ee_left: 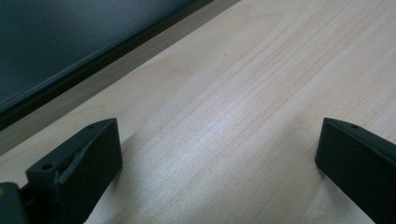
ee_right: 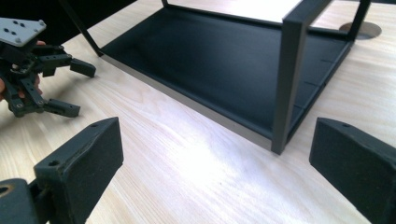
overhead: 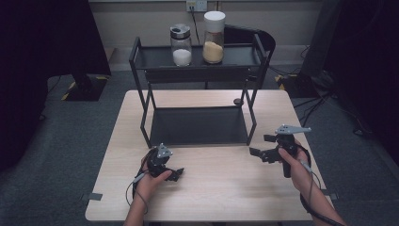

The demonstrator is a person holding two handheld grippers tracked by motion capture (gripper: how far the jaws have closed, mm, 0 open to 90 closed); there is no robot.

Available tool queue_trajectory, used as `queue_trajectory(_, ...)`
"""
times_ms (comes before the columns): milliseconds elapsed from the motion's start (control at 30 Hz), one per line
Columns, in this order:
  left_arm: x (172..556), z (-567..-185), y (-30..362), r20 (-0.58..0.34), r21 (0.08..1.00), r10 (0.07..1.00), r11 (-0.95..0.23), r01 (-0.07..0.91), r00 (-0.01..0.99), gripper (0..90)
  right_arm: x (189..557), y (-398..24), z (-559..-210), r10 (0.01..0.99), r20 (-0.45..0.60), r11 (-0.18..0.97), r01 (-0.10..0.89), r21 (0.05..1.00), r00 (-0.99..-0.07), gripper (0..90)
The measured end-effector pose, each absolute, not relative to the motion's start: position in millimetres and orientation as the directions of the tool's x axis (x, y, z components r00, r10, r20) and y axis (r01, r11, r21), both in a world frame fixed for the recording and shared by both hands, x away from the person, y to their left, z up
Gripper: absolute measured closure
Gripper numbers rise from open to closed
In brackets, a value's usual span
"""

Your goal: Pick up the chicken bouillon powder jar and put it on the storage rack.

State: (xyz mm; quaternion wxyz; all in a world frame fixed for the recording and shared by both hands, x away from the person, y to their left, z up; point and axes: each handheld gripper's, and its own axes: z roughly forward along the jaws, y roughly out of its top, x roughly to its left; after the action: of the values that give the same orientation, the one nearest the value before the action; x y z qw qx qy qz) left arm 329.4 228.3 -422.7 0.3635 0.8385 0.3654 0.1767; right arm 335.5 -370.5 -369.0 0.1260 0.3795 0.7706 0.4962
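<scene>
A black two-tier metal rack [overhead: 141, 75] stands at the table's far middle. On its top shelf are two jars: one with a silver lid and white contents [overhead: 181, 45], one taller with a white lid and tan contents [overhead: 213, 37]. My left gripper [overhead: 177, 174] rests low on the table in front of the rack's left corner, open and holding nothing. My right gripper [overhead: 260, 145] hovers by the rack's front right leg, open and holding nothing. In the left gripper view the left gripper [ee_left: 217, 128] spans bare wood. In the right gripper view the right gripper [ee_right: 215, 126] faces the rack's lower shelf [ee_right: 210, 60] and the left gripper [ee_right: 83, 91].
The light wooden table [overhead: 211, 193] has bare room in front of the rack. A dark round grommet [overhead: 238, 101] sits behind the rack's right leg. Dark stands and cables line the carpeted floor around the table. The rack's front post [ee_right: 290, 70] is close to my right jaws.
</scene>
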Motion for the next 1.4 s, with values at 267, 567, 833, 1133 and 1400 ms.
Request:
queue_trajectory(267,329.4,-422.7,228.3,0.031,0.739,0.741,-0.469,0.484,0.670,0.0,330.6,-377.6,-377.0,0.717,0.177,0.227,0.465,0.856,-0.674,1.8)
queue_trajectory(567,329.4,-422.7,228.3,0.031,0.739,0.741,-0.469,0.484,0.670,0.0,323.8,-384.7,-386.6,0.730,0.170,0.232,0.475,0.849,-0.662,1.7)
queue_trajectory(833,329.4,-422.7,228.3,0.030,0.739,0.741,-0.468,0.484,0.670,0.0,316.5,-394.3,-395.7,0.746,0.174,0.225,0.489,0.843,-0.643,1.8)
queue_trajectory(1133,329.4,-422.7,228.3,0.030,0.739,0.741,-0.469,0.484,0.670,0.0,309.8,-401.1,-405.1,0.760,0.171,0.225,0.499,0.837,-0.628,1.8)
queue_trajectory(1400,329.4,-422.8,228.3,0.030,0.739,0.741,-0.468,0.485,0.670,0.0,303.8,-407.8,-411.4,0.768,0.171,0.226,0.511,0.829,-0.617,1.8)
